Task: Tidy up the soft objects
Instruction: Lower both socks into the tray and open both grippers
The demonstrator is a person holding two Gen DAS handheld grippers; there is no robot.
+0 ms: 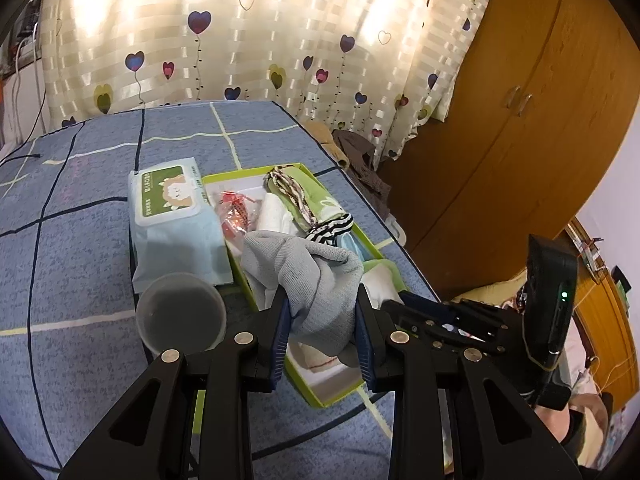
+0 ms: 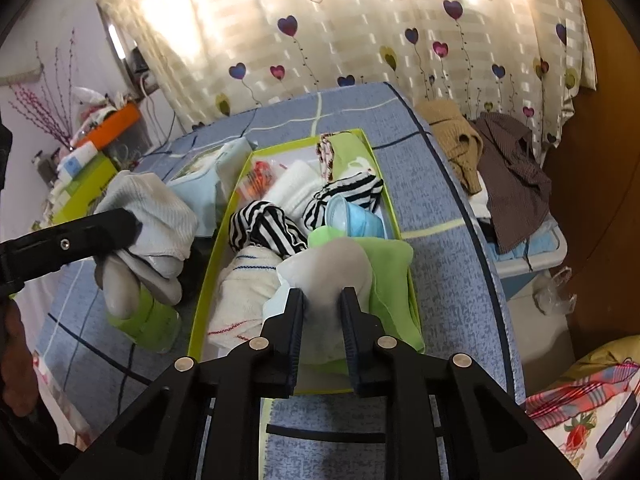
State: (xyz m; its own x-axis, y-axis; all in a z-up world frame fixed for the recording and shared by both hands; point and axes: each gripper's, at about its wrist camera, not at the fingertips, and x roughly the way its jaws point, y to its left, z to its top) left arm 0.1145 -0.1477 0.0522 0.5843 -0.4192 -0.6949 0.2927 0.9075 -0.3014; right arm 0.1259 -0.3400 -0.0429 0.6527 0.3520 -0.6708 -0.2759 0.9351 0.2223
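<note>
A green-rimmed box [image 1: 240,174] of soft items lies on the blue checked cover [image 1: 80,220]. My left gripper [image 1: 322,300] is shut on a bunched grey sock [image 1: 304,264], held above the box's near-left part. In the right wrist view the same gripper [image 2: 128,224] holds that sock [image 2: 156,204] just left of the box [image 2: 300,144]. My right gripper [image 2: 323,294] is shut on a pale grey-white sock [image 2: 332,264] over the box's near end, beside a green cloth [image 2: 392,280]. Black-and-white striped socks [image 2: 264,228] and a blue face mask [image 2: 356,220] lie in the box.
A wipes pack [image 1: 172,216] and a translucent cup [image 1: 180,316] stand left of the box. Brown clothes [image 2: 504,168] are piled on a low stand past the cover's right edge. A wooden wardrobe [image 1: 520,140] and a heart-print curtain [image 1: 280,32] stand behind.
</note>
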